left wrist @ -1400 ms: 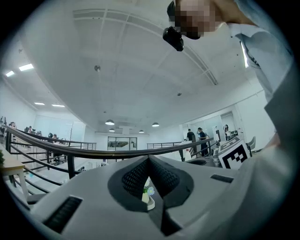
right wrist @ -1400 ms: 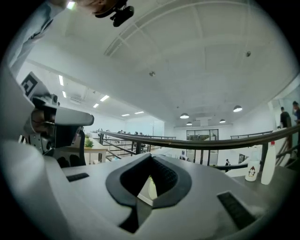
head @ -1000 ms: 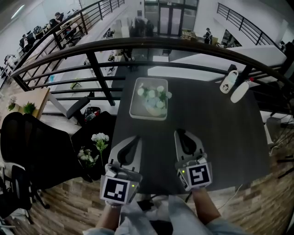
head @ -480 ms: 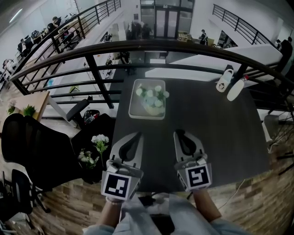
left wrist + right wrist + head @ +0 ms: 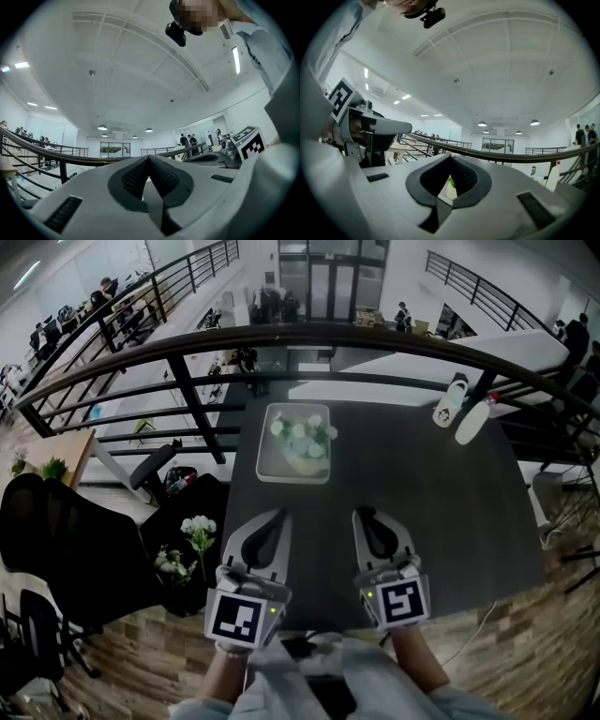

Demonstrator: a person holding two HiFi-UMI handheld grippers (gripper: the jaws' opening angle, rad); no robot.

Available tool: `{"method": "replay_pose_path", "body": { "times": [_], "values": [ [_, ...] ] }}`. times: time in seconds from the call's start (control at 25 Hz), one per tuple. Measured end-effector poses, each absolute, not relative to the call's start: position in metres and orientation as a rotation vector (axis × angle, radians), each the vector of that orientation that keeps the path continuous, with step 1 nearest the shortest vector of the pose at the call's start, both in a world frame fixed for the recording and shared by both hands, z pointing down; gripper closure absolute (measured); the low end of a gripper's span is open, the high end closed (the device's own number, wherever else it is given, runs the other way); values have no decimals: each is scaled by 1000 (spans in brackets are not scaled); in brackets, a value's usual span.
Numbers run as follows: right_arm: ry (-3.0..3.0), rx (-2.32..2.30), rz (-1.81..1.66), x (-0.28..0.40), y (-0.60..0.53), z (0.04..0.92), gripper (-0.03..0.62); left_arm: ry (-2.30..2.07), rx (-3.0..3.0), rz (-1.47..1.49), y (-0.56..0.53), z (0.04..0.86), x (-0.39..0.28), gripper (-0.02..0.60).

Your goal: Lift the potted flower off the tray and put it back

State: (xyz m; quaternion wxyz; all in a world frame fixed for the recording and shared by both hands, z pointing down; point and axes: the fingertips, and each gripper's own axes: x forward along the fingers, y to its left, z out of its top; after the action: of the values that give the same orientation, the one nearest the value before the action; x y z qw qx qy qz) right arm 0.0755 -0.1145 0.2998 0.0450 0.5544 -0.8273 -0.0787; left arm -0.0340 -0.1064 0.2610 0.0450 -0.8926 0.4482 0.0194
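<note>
The potted flower (image 5: 302, 442), a pale pot with white blooms and green leaves, stands in a light rectangular tray (image 5: 267, 468) at the far middle of the dark table. My left gripper (image 5: 269, 517) lies near the table's front edge, jaws shut and empty. My right gripper (image 5: 367, 516) lies beside it to the right, also shut with nothing held. Both point toward the tray and are well short of it. In the right gripper view a sliver of the pot (image 5: 450, 188) shows past the closed jaws (image 5: 451, 159). The left gripper view shows only its closed jaws (image 5: 149, 159) and the room.
A dark railing (image 5: 375, 334) curves behind the table. Two white bottles (image 5: 459, 409) lie at the far right corner. A black chair (image 5: 66, 549) and white flowers (image 5: 192, 540) on the floor sit left of the table.
The view has drifted a little, so the tray and bottles sit slightly further left and higher in the head view. Both grippers stay shut near the front edge.
</note>
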Motion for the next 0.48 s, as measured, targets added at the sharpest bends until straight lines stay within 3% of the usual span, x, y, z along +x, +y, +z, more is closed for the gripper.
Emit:
{"method": "replay_pose_path", "body": {
  "times": [0.48],
  "values": [
    [-2536, 1703, -242, 78, -112, 294, 594, 1357, -2728, 82, -106, 255, -29, 581]
  ]
}}
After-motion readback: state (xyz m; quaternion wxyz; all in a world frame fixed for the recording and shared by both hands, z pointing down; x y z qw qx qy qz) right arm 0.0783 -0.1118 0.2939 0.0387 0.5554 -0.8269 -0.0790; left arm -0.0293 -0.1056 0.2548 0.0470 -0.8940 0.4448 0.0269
